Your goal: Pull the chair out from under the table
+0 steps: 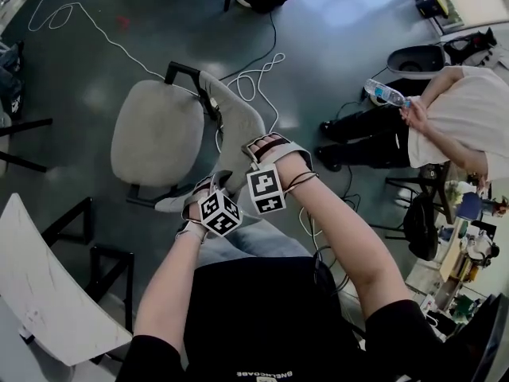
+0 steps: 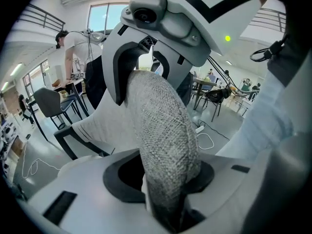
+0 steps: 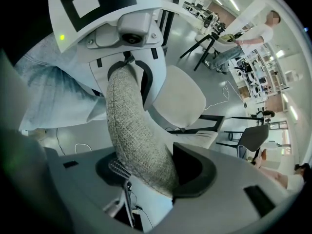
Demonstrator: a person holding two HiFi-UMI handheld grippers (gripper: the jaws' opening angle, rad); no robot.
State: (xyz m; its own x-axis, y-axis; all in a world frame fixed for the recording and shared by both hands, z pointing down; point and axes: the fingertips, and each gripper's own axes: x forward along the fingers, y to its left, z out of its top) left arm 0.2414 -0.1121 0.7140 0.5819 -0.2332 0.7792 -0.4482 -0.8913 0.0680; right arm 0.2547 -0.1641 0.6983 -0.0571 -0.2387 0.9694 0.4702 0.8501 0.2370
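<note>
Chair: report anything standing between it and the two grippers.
Nothing visible does. The left gripper and the right gripper are both shut on the top edge of the grey backrest of the chair, with fabric filling each gripper's jaws.

text: none legible | shirt (image 1: 262,317) print: upside down, too small to read
</note>
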